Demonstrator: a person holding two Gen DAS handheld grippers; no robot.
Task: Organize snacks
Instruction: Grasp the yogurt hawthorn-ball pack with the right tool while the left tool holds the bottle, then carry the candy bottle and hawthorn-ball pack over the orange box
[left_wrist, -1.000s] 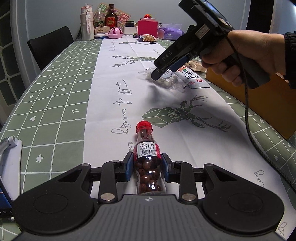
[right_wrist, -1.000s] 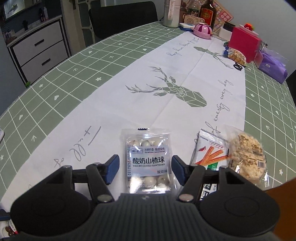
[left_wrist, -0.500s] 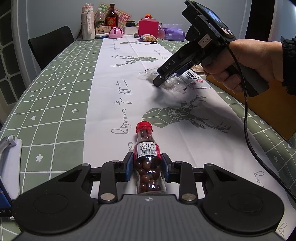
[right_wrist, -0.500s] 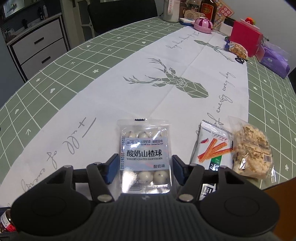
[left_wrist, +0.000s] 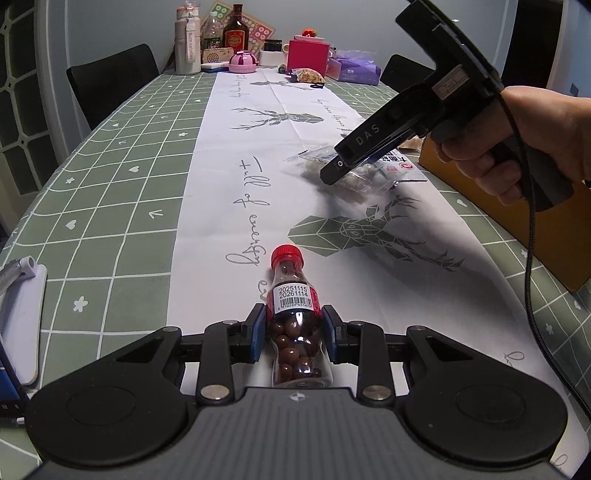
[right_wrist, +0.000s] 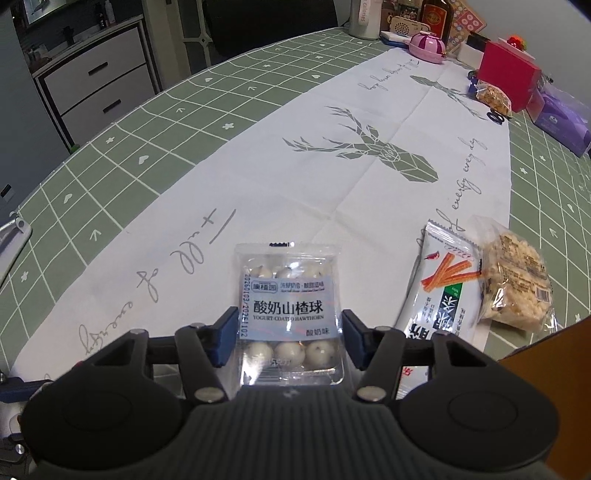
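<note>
We see a long table (left_wrist: 110, 155) under a green grid-patterned cloth, with a white runner (left_wrist: 221, 184) down its middle printed with geometric deer and script lettering. At the near end, our left gripper (left_wrist: 294, 332) is clamped on a small red-capped bottle of chocolate balls (left_wrist: 293, 317) lying on the runner, cap pointing away from us. Farther along and to the right, our right gripper (right_wrist: 288, 332) is closing its jaws around a clear packet of yogurt-coated hawthorn balls (right_wrist: 290, 306) lying flat on the runner; the pads sit just beside the packet's edges, and we cannot tell whether they press it yet. A hand (left_wrist: 535, 147) holds that gripper's handle, with a black cable hanging from it.

Just right of the packet lie a white stick-snack packet (right_wrist: 439, 288) and a bag of puffed rice cake (right_wrist: 517, 280), the two overlapping. A brown cardboard box (left_wrist: 517, 214) stands at the table's right edge. At the far end a white bottle (left_wrist: 187, 40), a dark liquor bottle (left_wrist: 235, 33), a pink round container (left_wrist: 242, 62), a red box (left_wrist: 308, 55) and a purple pack (left_wrist: 354, 68) are clustered. Black chairs (left_wrist: 110, 81) flank that end against a grey wall, and a white drawer cabinet (right_wrist: 96, 88) stands beyond the table's left side.
</note>
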